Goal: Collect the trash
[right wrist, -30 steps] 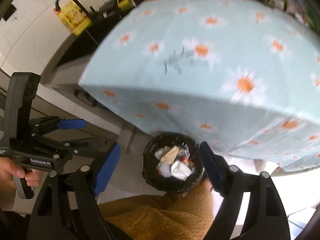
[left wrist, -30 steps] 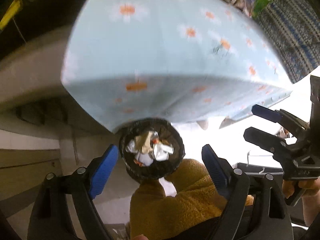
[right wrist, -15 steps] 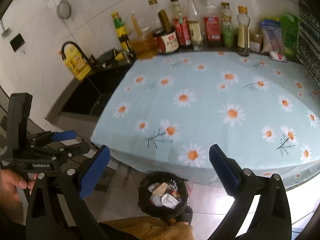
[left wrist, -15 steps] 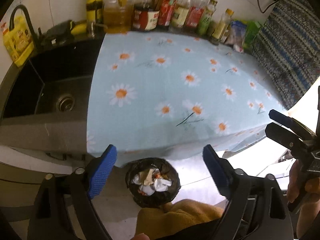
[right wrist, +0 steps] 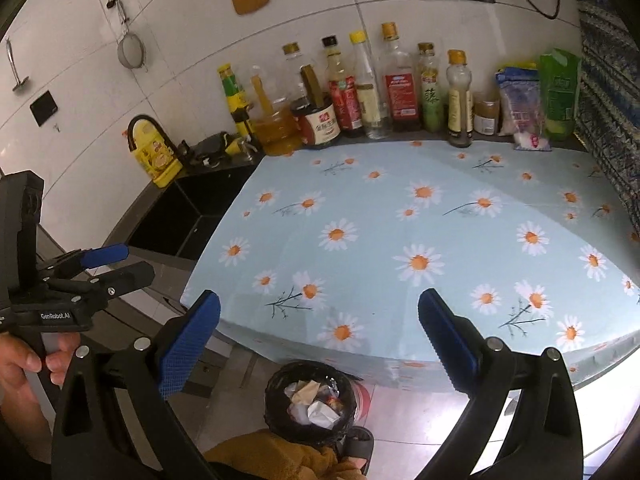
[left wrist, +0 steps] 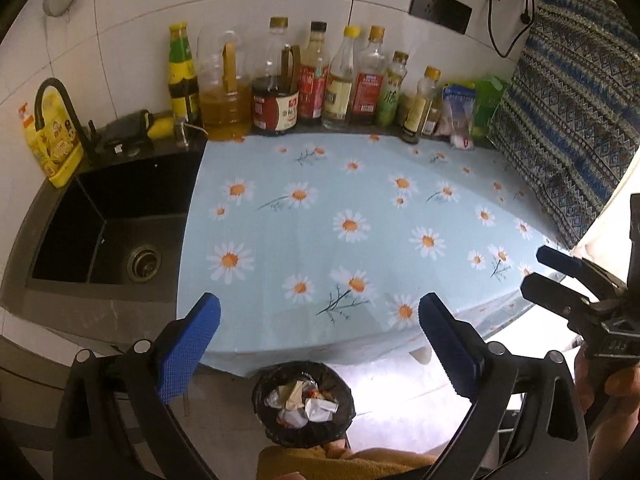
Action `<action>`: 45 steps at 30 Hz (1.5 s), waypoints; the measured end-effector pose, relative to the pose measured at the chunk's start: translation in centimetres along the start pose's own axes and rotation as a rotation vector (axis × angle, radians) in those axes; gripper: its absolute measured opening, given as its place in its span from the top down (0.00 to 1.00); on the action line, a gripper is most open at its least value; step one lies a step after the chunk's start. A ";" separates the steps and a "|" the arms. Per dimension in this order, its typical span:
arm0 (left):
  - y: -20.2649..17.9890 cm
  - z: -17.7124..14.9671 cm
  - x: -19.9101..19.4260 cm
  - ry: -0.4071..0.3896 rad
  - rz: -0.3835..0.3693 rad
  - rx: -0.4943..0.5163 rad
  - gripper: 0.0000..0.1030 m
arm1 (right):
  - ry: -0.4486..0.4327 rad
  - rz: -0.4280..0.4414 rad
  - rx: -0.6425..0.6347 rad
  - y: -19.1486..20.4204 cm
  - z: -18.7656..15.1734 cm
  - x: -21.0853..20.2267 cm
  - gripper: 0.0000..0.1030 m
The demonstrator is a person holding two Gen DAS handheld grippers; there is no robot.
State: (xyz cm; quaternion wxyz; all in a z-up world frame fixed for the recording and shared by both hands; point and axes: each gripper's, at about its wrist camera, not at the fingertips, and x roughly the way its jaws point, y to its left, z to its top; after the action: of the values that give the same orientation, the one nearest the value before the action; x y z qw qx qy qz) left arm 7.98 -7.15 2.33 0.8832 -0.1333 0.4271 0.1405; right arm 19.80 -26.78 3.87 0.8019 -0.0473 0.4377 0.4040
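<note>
A small bin with a black liner (left wrist: 260,396) stands on the floor below the counter's front edge, and crumpled paper and foil trash (left wrist: 304,402) lies inside it. The right wrist view shows the same bin (right wrist: 273,396) and trash (right wrist: 316,404). My left gripper (left wrist: 319,310) hangs high above the bin, its jaws opening, nothing between the blue pads. My right gripper (right wrist: 319,312) stands wide open and holds nothing. Each gripper also appears at the edge of the other's view, the right gripper (left wrist: 554,272) and the left gripper (right wrist: 120,264).
A light blue daisy tablecloth (left wrist: 348,224) covers the counter. Sauce and oil bottles (left wrist: 320,80) line the back wall, with food packets (right wrist: 556,92) to their right. A black sink (left wrist: 100,232) lies left. A patterned cloth (left wrist: 572,120) hangs right. A person's ochre fleece (right wrist: 272,456) and sandal (right wrist: 360,444) are beside the bin.
Both grippers have risen and tilted up, so the bin shrank toward the bottom edge and the counter and bottles came into sight. Both pairs of jaws spread wider.
</note>
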 end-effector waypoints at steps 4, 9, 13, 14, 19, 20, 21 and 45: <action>-0.9 0.3 -0.4 -0.014 -0.009 -0.009 0.06 | -0.008 0.009 0.003 -0.5 0.0 -1.4 0.05; -2.1 0.2 -1.2 -0.028 0.002 -0.012 0.06 | -0.014 0.022 -0.016 -0.7 0.2 -2.7 0.05; -2.5 0.0 -1.9 -0.035 0.016 -0.024 0.06 | -0.014 0.038 -0.033 -0.6 0.0 -3.2 0.05; -2.5 -0.1 -2.0 -0.036 0.016 -0.026 0.06 | -0.014 0.041 -0.031 -0.6 0.0 -3.3 0.05; -2.7 -0.3 -2.7 -0.034 0.027 -0.031 0.06 | -0.015 0.045 -0.023 -0.9 -0.1 -3.6 0.05; -2.8 -0.3 -2.8 -0.036 0.028 -0.027 0.06 | -0.015 0.043 -0.025 -0.9 -0.1 -3.6 0.05; -2.8 -0.3 -2.9 -0.038 0.029 -0.025 0.06 | -0.016 0.042 -0.025 -0.9 -0.1 -3.6 0.05; -2.4 -0.7 -2.8 -0.039 0.026 -0.009 0.06 | 0.015 0.037 -0.035 0.2 0.1 -2.4 0.05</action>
State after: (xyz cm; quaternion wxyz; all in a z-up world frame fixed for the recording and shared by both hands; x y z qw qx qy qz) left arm 6.68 -9.97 4.46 0.8890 -0.1292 0.4106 0.1564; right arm 19.06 -28.09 5.79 0.7901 -0.0561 0.4373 0.4259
